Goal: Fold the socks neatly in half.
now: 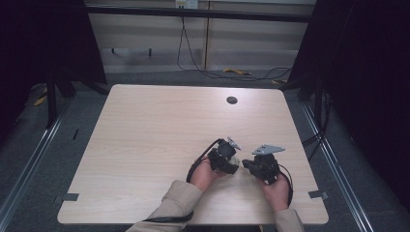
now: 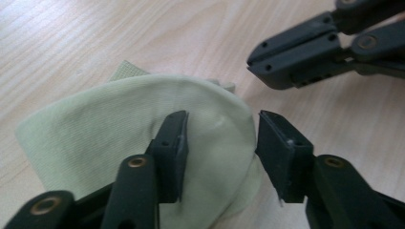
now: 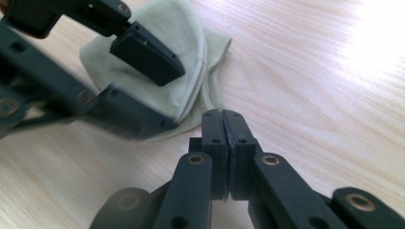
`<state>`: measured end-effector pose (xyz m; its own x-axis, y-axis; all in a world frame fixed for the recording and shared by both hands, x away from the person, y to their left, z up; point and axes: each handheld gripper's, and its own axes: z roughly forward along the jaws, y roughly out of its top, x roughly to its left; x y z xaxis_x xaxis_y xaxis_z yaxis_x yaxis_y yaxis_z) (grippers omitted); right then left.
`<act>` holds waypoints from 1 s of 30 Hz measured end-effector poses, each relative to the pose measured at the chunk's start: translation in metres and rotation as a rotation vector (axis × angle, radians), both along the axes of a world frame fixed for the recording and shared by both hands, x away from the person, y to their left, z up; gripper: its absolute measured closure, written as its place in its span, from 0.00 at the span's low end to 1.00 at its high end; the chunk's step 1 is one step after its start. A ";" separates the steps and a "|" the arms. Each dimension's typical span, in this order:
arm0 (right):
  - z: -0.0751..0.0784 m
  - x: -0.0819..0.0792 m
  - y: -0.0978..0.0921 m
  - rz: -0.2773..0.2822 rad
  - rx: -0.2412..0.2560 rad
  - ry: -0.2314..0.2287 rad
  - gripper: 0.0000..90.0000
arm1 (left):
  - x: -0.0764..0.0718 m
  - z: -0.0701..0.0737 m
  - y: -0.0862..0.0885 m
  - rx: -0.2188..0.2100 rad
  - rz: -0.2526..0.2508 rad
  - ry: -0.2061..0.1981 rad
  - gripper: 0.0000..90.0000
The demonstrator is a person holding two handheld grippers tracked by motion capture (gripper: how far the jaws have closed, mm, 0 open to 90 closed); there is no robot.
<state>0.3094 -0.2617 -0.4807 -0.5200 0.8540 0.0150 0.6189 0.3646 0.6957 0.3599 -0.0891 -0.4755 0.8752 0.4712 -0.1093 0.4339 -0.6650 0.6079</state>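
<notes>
Your left gripper [image 2: 222, 143] has its jaws spread, one pale green cloth [image 2: 119, 138] bulging between and behind them on the table [image 2: 71, 38]. From above that cloth [image 1: 235, 159] is barely a sliver between your two grippers. Your right gripper [image 3: 223, 129] — jaws pressed together, empty — sits just beside the cloth's edge [image 3: 210, 90].

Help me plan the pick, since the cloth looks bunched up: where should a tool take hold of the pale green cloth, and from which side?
Probably the raised, rounded fold of the pale green cloth, where it humps up off the table. The open left tool already straddles that fold, so closing there should pinch both layers. Come from the person's side, along its present line. The flat ribbed edge lies against the wood and offers less to pinch. The right tool is shut beside it.
</notes>
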 end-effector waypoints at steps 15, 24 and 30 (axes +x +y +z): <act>0.000 0.002 0.000 -0.003 0.019 0.004 0.97 | 0.011 0.005 0.030 -0.011 0.070 -0.002 0.75; 0.001 0.002 0.000 0.000 0.032 0.002 0.89 | -0.007 0.004 0.027 -0.009 0.020 -0.011 0.63; 0.002 0.002 -0.004 -0.024 0.066 0.007 0.71 | -0.004 0.016 0.049 -0.096 0.062 -0.018 0.42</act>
